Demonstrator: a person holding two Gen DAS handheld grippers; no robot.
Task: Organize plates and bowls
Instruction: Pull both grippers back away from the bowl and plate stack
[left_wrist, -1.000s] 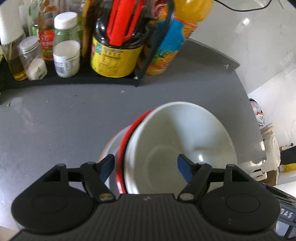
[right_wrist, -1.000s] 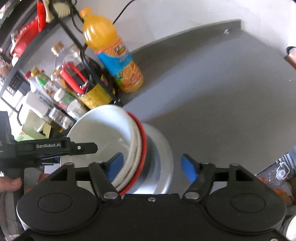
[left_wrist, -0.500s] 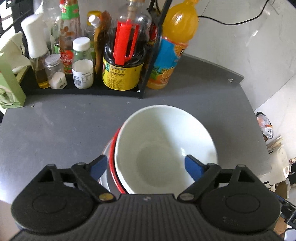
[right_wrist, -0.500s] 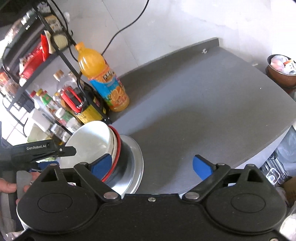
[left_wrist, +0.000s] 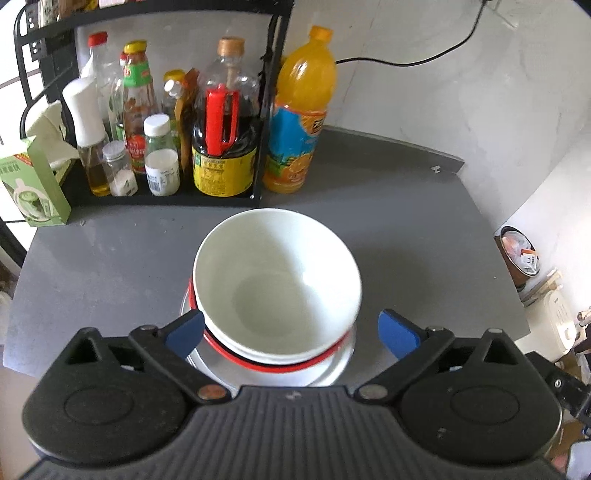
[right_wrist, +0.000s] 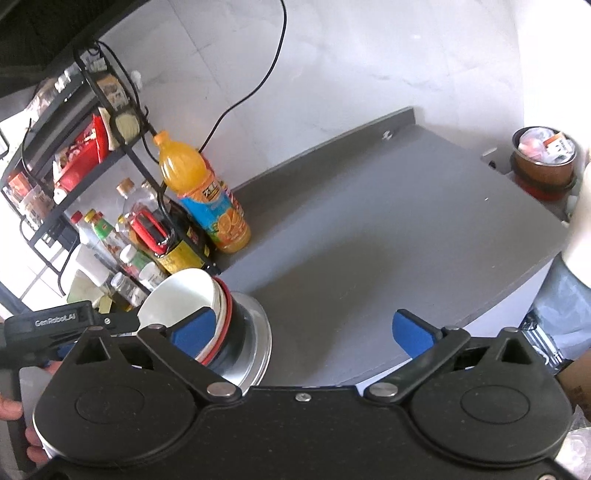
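A white bowl (left_wrist: 277, 288) sits nested in a red-rimmed bowl (left_wrist: 266, 366), and both rest on a shiny metal dish (left_wrist: 334, 369) on the grey table (left_wrist: 406, 240). My left gripper (left_wrist: 291, 330) hangs open just above the near side of the stack, its blue fingertips wide of the bowl and touching nothing. In the right wrist view the same white bowl (right_wrist: 177, 295), red rim (right_wrist: 226, 314) and metal dish (right_wrist: 256, 334) are at lower left. My right gripper (right_wrist: 303, 330) is open and holds nothing, with its left fingertip beside the stack.
A black rack (left_wrist: 166, 199) of sauce bottles and an orange juice bottle (left_wrist: 299, 122) stand behind the stack. A green tissue box (left_wrist: 33, 184) is at far left. A bin (right_wrist: 543, 162) sits past the table's right edge. A cable (right_wrist: 240, 99) runs down the wall.
Both grippers have drawn back and up from the bowl stack, and their jaws have widened. The stack has stayed where it was on the table.
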